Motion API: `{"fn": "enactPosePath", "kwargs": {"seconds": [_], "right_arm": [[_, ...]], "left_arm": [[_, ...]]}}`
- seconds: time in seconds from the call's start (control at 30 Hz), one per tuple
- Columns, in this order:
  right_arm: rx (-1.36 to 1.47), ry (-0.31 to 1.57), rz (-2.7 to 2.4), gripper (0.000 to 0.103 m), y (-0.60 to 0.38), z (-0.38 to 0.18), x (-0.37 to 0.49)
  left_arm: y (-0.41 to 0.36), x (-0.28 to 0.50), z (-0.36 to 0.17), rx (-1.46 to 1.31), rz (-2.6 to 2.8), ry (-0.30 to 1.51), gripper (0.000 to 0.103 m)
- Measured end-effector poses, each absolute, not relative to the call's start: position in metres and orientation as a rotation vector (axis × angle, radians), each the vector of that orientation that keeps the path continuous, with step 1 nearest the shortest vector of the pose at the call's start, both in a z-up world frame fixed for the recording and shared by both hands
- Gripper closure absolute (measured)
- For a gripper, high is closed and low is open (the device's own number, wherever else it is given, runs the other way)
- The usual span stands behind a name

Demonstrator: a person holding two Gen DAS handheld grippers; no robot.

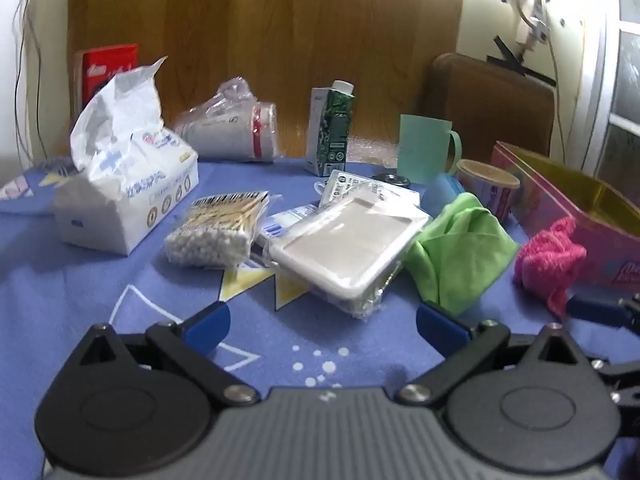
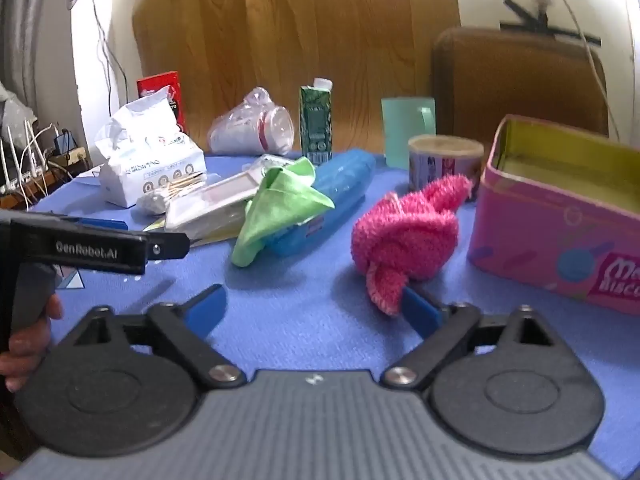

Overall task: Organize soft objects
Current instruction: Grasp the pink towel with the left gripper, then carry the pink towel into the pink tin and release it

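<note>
The left claw point(image 1: 323, 322) gapes wide over the blue patterned tabletop point(image 1: 80, 300), gripping nothing. The right claw point(image 2: 316, 308) stands open too, one finger touching the pink knitted cloth point(image 2: 404, 236), which lies beside the open pink tin point(image 2: 560, 216). A wooden panel point(image 2: 320, 40) backs the room. The green cloth point(image 1: 464, 248) lies against a white tray point(image 1: 344, 248), near the cotton swabs point(image 1: 216, 232) and tissue pack point(image 1: 124, 192).

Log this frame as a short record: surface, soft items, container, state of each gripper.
surface: blue patterned tablecloth
soft items: pink knitted cloth, green cloth draped on a blue case
container: pink biscuit tin, open, nothing seen inside
left gripper: open, holding nothing
right gripper: open, one finger touching the pink cloth's end
</note>
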State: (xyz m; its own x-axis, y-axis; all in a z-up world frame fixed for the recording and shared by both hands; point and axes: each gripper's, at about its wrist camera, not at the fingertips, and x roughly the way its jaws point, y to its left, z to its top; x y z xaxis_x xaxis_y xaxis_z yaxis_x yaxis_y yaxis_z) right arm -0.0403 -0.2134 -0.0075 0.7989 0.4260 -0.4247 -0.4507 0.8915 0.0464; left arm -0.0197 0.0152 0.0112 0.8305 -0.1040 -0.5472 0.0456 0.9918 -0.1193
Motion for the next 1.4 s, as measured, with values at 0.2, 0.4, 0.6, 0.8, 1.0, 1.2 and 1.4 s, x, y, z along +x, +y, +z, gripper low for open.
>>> {"fn": "enactPosePath", "kwargs": {"seconds": [0.2,0.4,0.6,0.8,1.0,1.2,1.4], "right_arm": [[-0.083,0.411,0.461,0.052,-0.217,-0.013,-0.038],[-0.053,0.378,0.302,0.051,-0.232,-0.005,-0.039],[-0.083,0.517,0.312,0.074,-0.239,-0.01,-0.002],[-0.154,0.49,0.392,0.093,-0.233,-0.01,-0.036],[-0.155,0.481,0.479,0.093,-0.23,-0.008,-0.051],[-0.157,0.457,0.529,0.093,-0.229,-0.015,-0.069],[-0.126,0.325,0.439,0.093,-0.248,0.0,-0.07]], "left_arm": [[0.035,-0.015,0.007,-0.232,-0.057,0.604,0.001],[0.047,-0.018,0.007,-0.303,-0.079,0.572,0.005],[0.039,-0.022,0.011,-0.266,-0.138,0.558,0.022],[0.008,-0.024,0.024,-0.302,-0.379,0.603,0.037],[-0.034,-0.004,0.022,-0.321,-0.545,0.719,0.041],[-0.064,0.008,0.006,-0.316,-0.596,0.791,0.052],[-0.096,0.017,0.045,-0.248,-0.663,0.7,0.052]]}}
